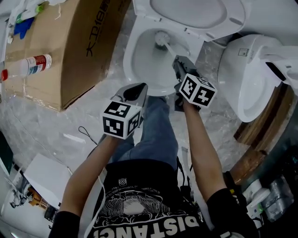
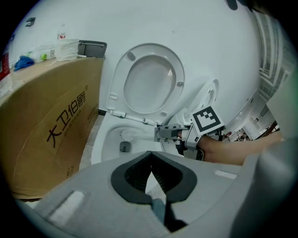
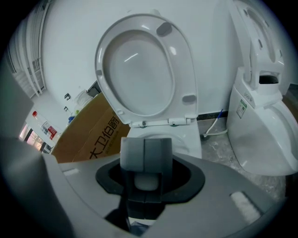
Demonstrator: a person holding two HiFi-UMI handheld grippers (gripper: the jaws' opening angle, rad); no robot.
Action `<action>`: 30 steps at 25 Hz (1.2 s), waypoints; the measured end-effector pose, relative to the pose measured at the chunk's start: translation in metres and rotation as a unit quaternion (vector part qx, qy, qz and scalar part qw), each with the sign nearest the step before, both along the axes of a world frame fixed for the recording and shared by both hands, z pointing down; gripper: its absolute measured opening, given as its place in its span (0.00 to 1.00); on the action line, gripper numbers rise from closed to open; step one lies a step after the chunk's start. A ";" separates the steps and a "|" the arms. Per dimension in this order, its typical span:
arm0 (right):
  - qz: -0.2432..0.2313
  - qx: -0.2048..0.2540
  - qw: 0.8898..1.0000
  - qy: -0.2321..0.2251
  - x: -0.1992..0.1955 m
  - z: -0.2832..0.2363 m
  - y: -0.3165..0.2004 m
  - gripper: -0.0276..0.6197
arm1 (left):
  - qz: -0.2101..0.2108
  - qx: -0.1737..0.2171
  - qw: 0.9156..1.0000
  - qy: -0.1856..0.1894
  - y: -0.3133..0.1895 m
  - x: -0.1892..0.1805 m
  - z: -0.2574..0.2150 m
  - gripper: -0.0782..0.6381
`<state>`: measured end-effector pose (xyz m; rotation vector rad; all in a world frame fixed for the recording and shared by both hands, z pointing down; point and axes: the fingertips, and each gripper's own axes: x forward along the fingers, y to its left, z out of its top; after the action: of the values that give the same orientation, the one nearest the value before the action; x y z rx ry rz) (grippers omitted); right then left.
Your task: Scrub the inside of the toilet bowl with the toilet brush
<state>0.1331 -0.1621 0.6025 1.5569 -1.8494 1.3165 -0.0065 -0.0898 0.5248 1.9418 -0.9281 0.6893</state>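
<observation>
The white toilet bowl (image 1: 129,49) stands with seat and lid (image 1: 195,14) raised. Inside it, the toilet brush (image 1: 161,38) has its round head low against the far wall of the bowl. The brush's pale handle slants back to my right gripper (image 1: 178,60), which is shut on it over the bowl's right rim. In the right gripper view the handle's white end (image 3: 146,181) shows between the closed fingers (image 3: 132,153). My left gripper (image 1: 141,88) hovers before the bowl's front edge, shut and empty. The left gripper view shows the brush (image 2: 126,135) and the right gripper (image 2: 167,133).
A big cardboard box (image 1: 79,46) stands close on the bowl's left, with a red-labelled bottle (image 1: 28,65) on top. A second white toilet (image 1: 251,74) sits on the right, wooden boards (image 1: 260,130) below it. The person's jeans leg (image 1: 153,130) is right in front of the bowl.
</observation>
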 end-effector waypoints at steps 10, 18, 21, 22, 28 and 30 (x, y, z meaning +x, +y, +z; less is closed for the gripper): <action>0.067 -0.011 0.997 0.026 0.048 -0.001 0.039 0.30 | 0.012 0.006 1.000 0.006 -0.001 0.000 0.001 0.11; 0.107 -0.037 0.993 0.036 0.054 -0.002 0.092 0.30 | 0.043 0.011 0.999 0.007 0.005 -0.001 0.002 0.11; 0.110 -0.047 0.992 0.033 0.045 -0.001 0.112 0.30 | 0.056 0.009 0.998 0.009 0.008 -0.003 0.004 0.11; 0.110 -0.050 0.992 0.029 0.039 0.000 0.119 0.30 | 0.062 0.009 0.998 0.008 0.010 -0.003 0.005 0.11; 0.121 -0.073 0.990 0.008 0.009 0.000 0.163 0.30 | 0.079 0.009 0.997 0.009 0.016 -0.003 0.006 0.11; 0.114 -0.081 0.990 0.001 -0.005 0.000 0.176 0.30 | 0.083 0.007 0.996 0.014 0.019 -0.004 0.006 0.11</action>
<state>0.1278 0.0134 0.6024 1.7202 -1.5548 1.5205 -0.0108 -0.0708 0.5305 2.0515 -0.7629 0.7496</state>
